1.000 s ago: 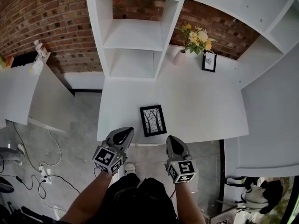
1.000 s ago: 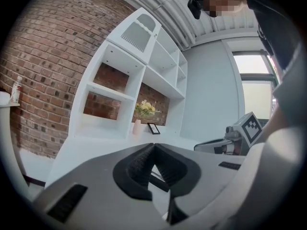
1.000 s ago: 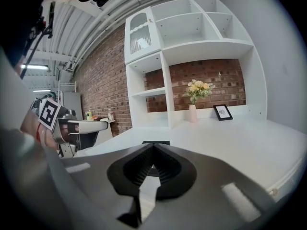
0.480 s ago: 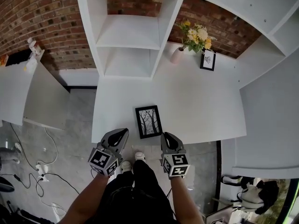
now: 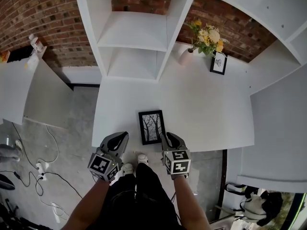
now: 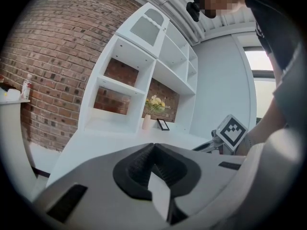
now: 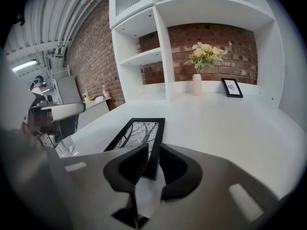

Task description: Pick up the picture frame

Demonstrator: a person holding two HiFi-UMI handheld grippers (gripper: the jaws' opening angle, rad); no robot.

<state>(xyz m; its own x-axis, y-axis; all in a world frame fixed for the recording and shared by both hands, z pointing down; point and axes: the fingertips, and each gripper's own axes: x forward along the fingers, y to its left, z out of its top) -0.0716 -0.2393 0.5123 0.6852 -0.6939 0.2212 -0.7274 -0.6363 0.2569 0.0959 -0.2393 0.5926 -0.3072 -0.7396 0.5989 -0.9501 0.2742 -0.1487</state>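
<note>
Picture frame: flat by the worktop's front edge, easy to reach.
Right tongs: just been opening, apart around the frame's near corner, probably to clamp it.
Left tongs: together, empty, kept aside.

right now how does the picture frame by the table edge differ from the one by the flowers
The near frame lies flat; the far frame stands upright by the vase. The near frame shows bare trees; the far frame's print is unclear. Both have black borders.
</note>
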